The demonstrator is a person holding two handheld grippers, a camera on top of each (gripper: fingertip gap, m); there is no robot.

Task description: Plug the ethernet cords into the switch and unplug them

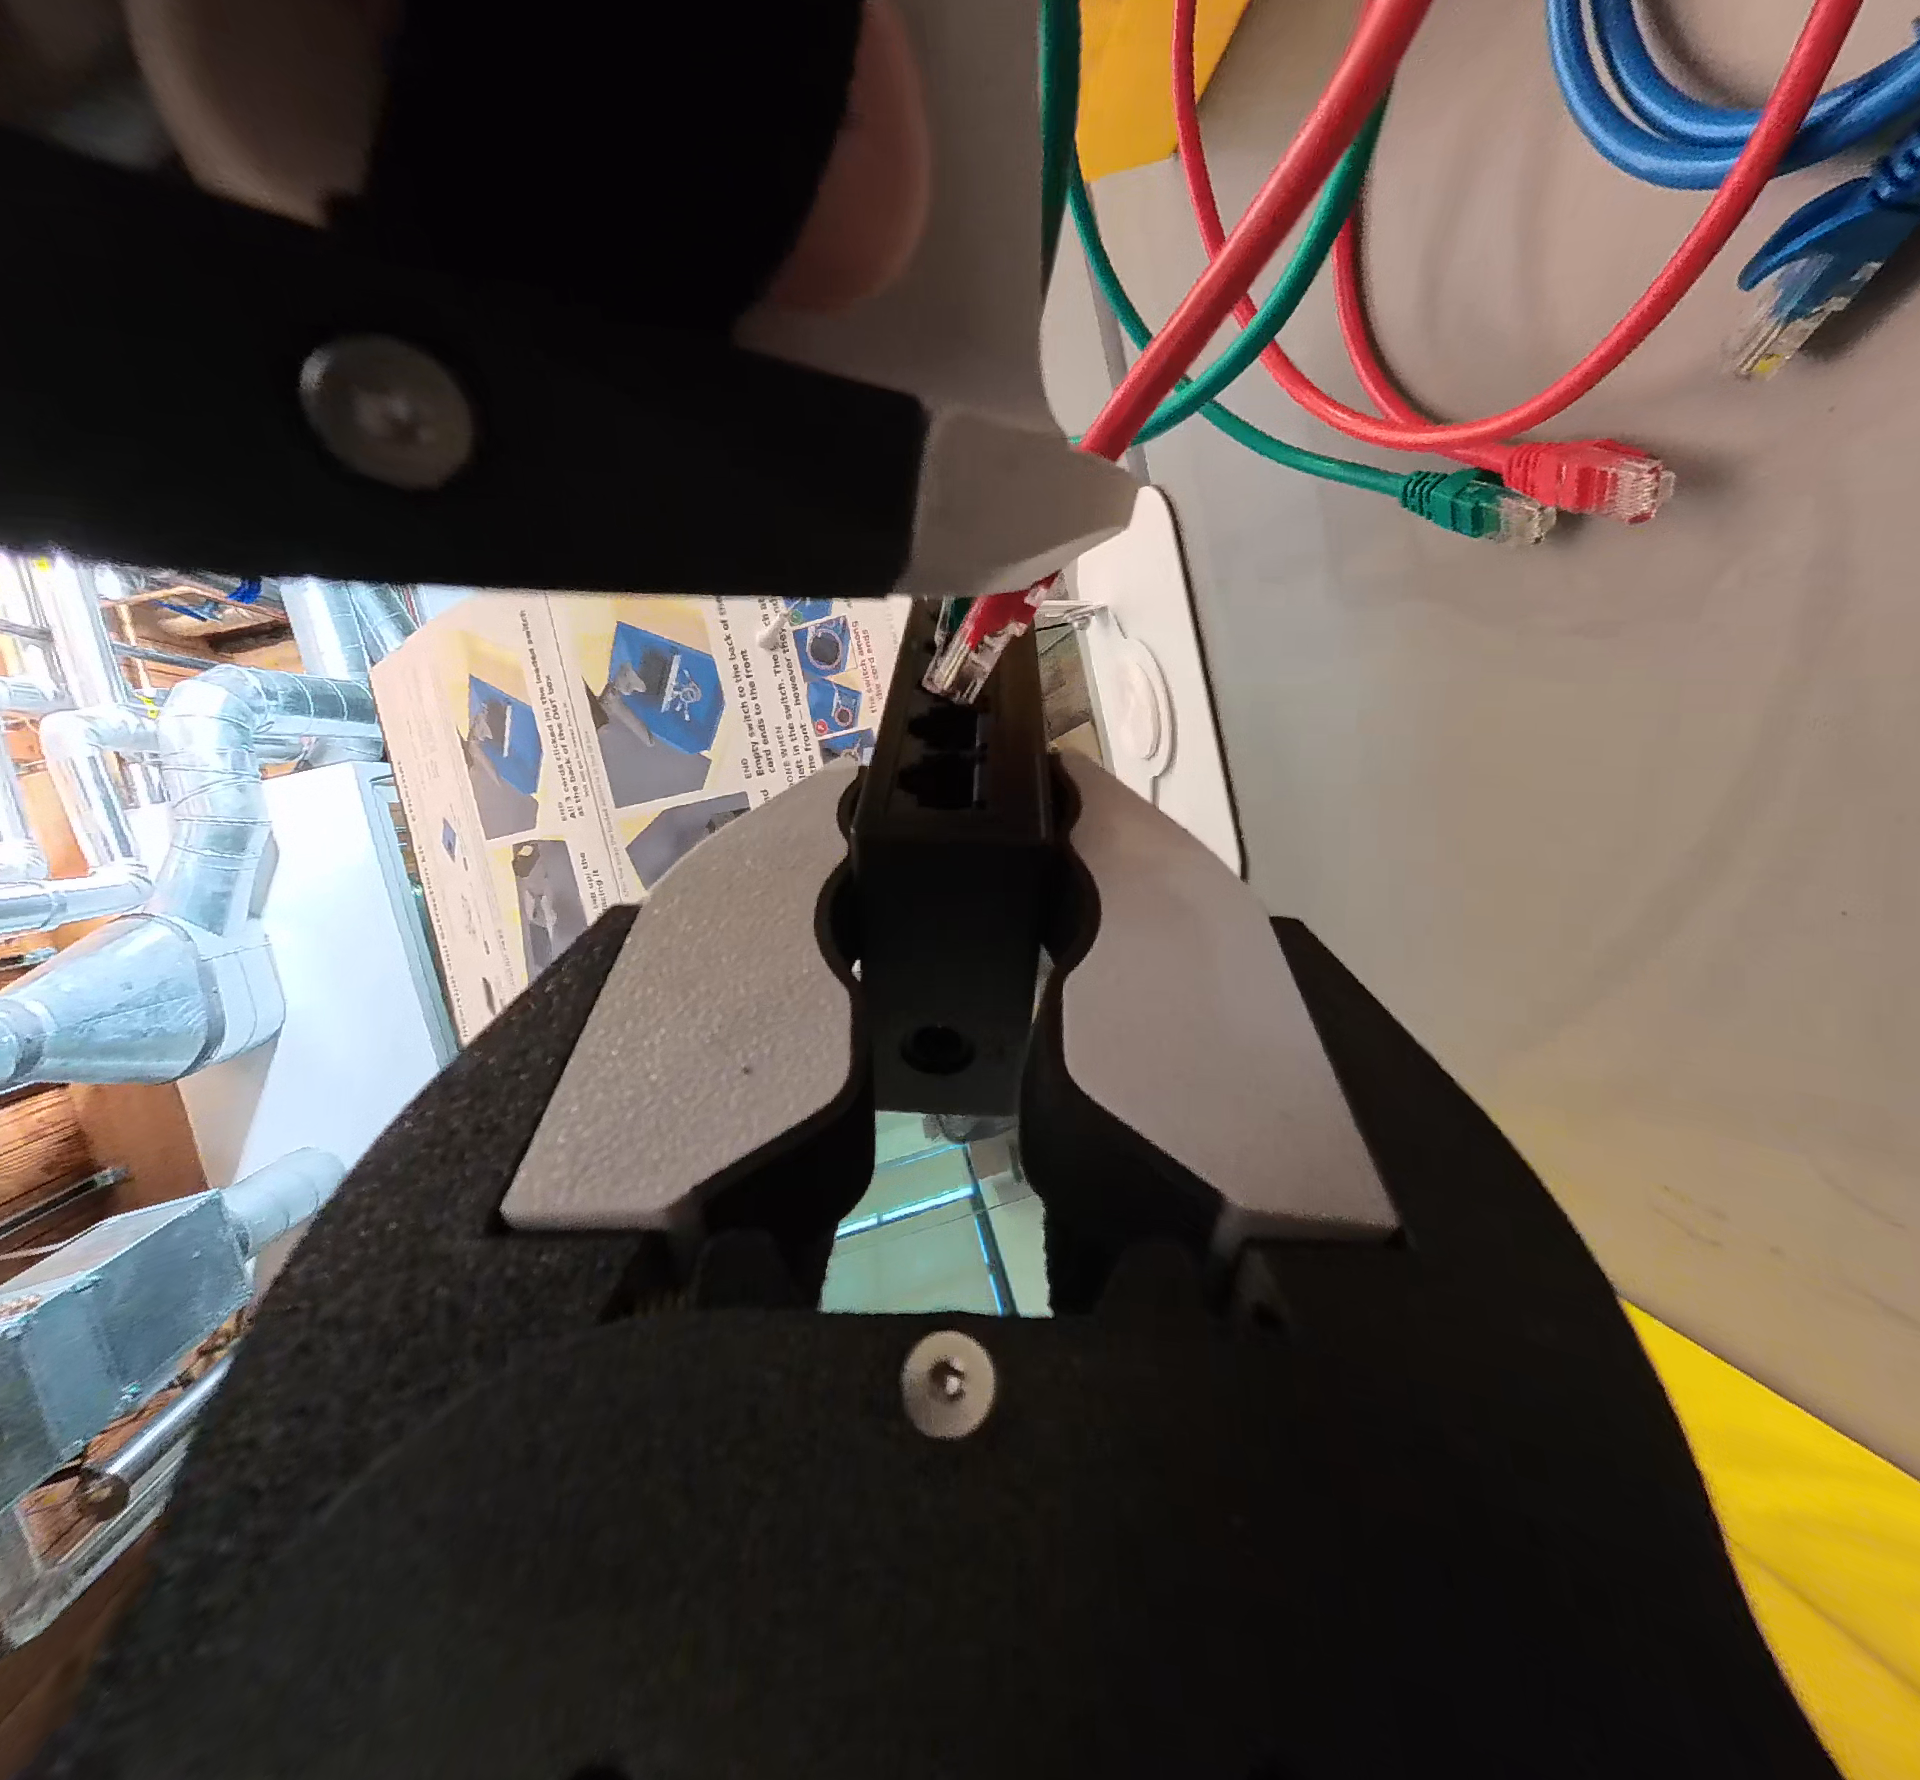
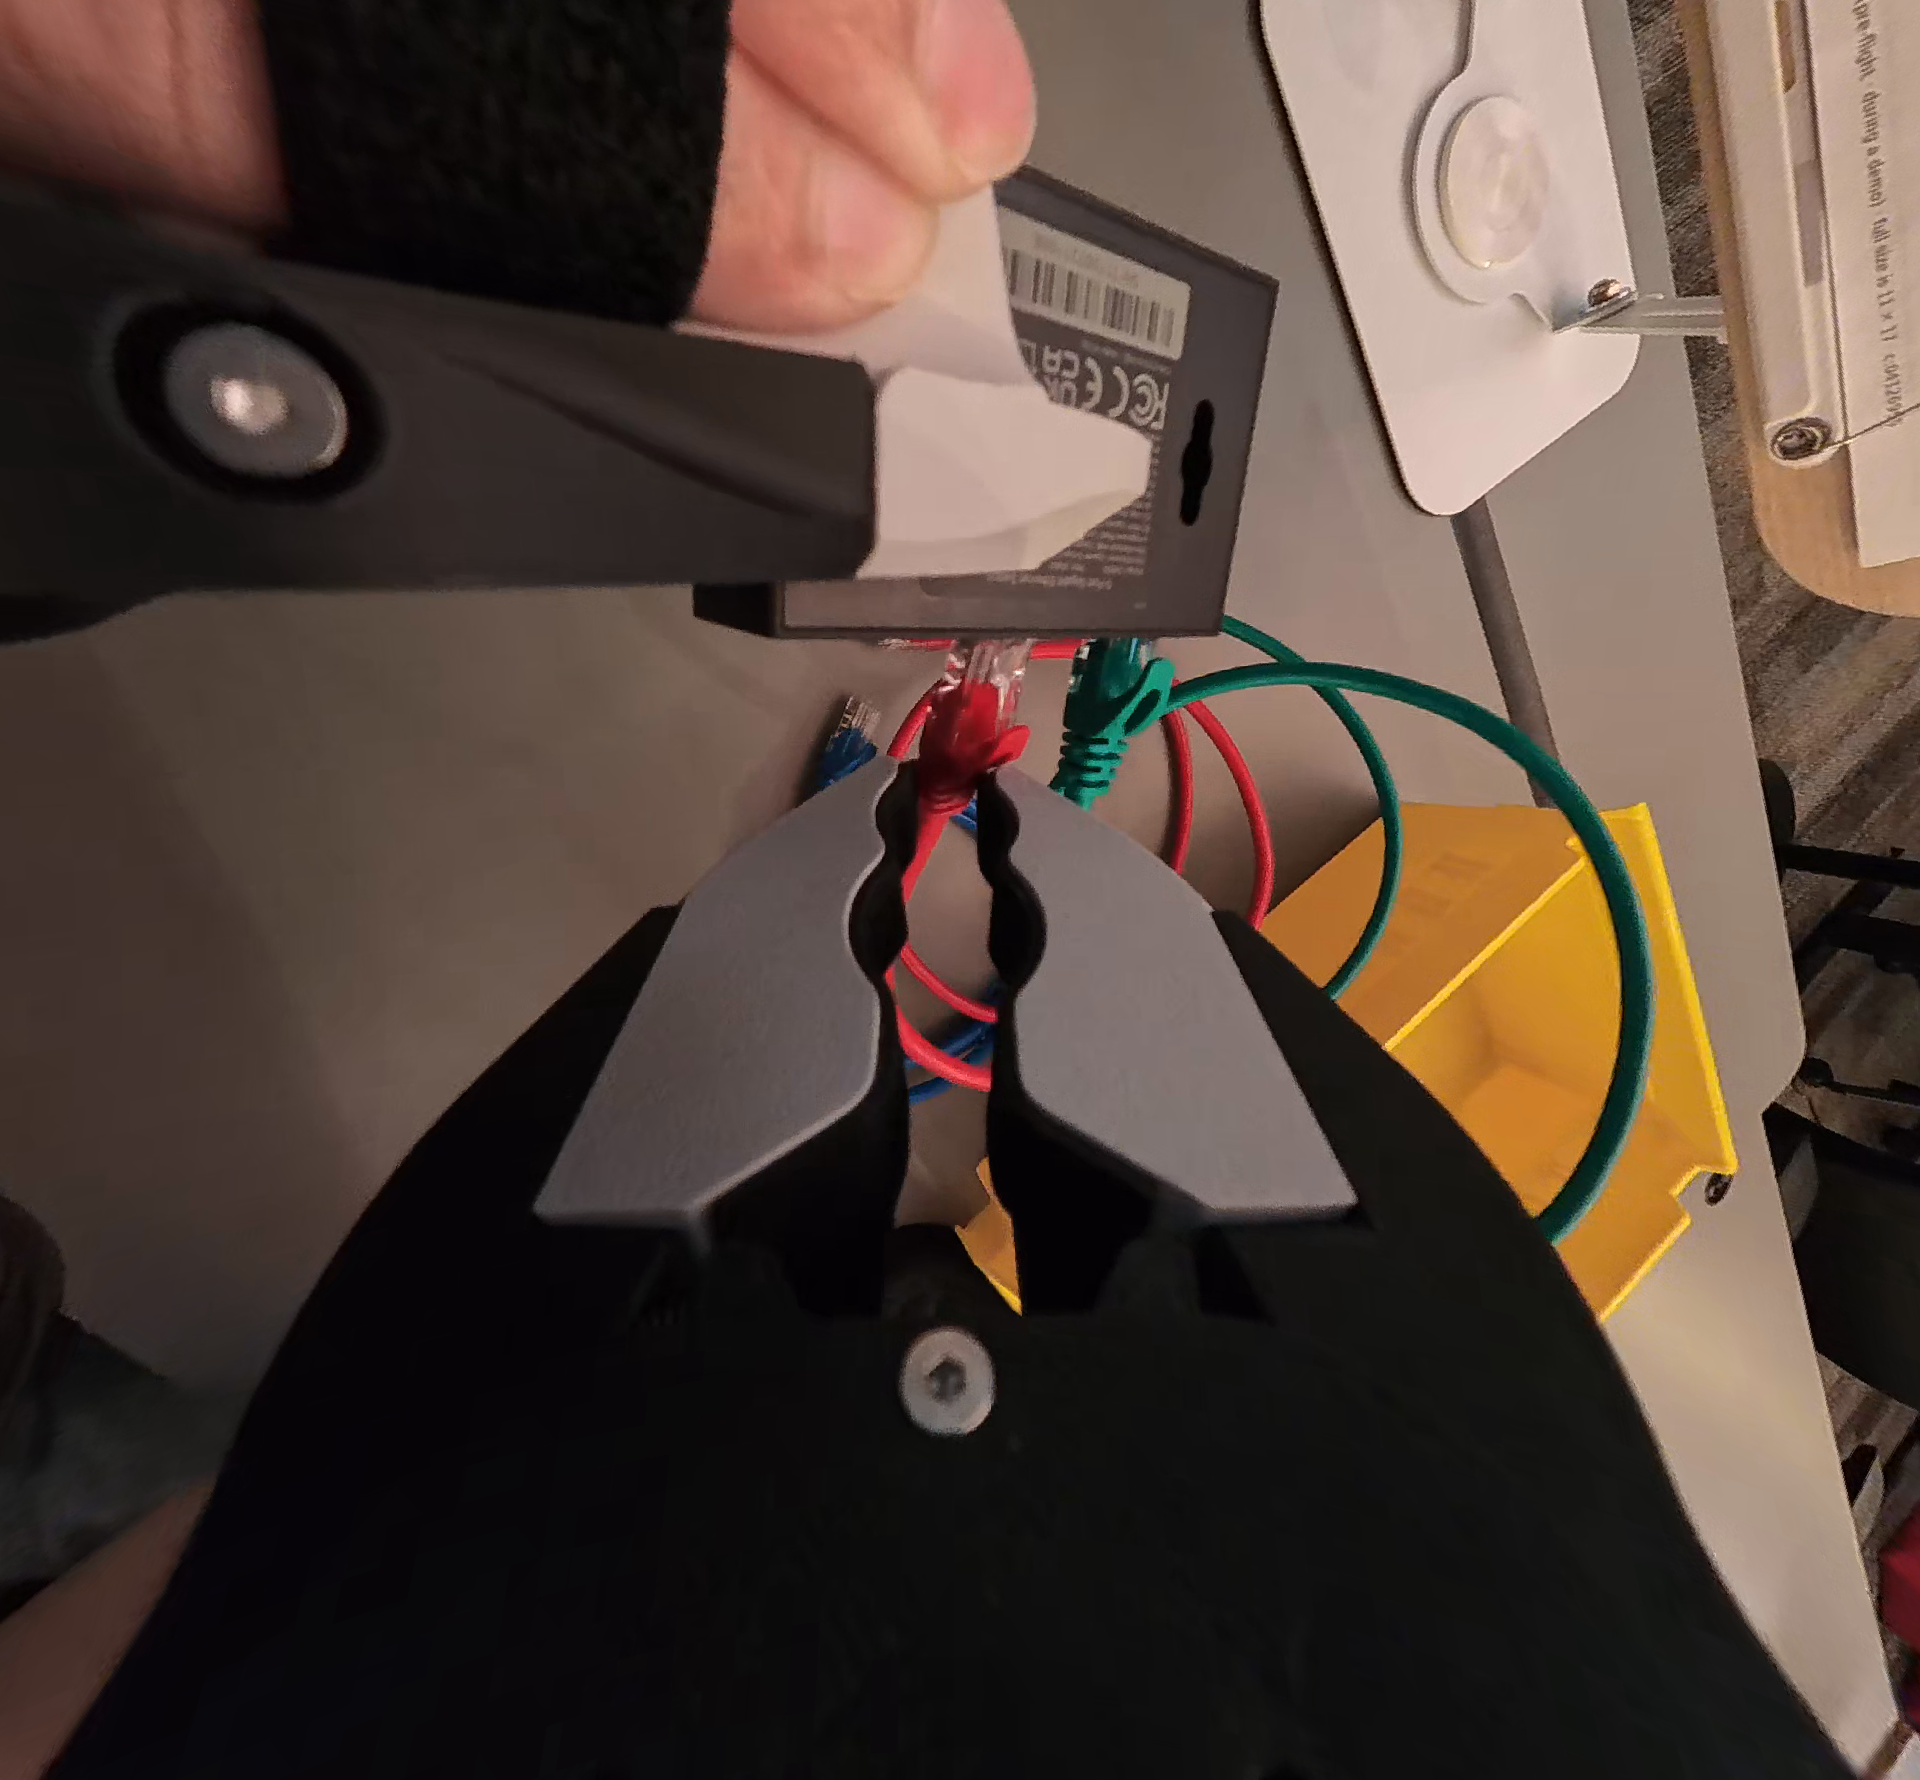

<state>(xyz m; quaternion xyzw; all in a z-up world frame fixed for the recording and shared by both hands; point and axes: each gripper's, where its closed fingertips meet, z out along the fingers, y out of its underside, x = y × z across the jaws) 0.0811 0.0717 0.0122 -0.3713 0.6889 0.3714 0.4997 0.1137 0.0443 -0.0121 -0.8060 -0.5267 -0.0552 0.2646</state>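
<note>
My left gripper (image 1: 951, 795) is shut on the black switch (image 1: 951, 951) and holds it up off the table, ports facing away. My right gripper (image 2: 951, 785) is shut on the boot of a red ethernet plug (image 2: 977, 712). The plug's clear tip is at a port on the switch's (image 2: 1226, 400) edge; I cannot tell how deep it sits. A green plug (image 2: 1112, 702) sits in the neighbouring port. In the left wrist view the right gripper (image 1: 1039, 525) comes in from above with the red plug (image 1: 971, 650), tilted at the port row.
Loose red (image 1: 1590, 478), green (image 1: 1486, 509) and blue (image 1: 1808, 296) plug ends lie on the grey table (image 1: 1558, 899), their cords looping. A yellow bin (image 2: 1507, 1003) lies under the cords. A white stand base (image 2: 1382, 224) stands behind the switch. A printed sheet (image 1: 623, 743) stands beyond. Left tips to right tips: about 5 cm.
</note>
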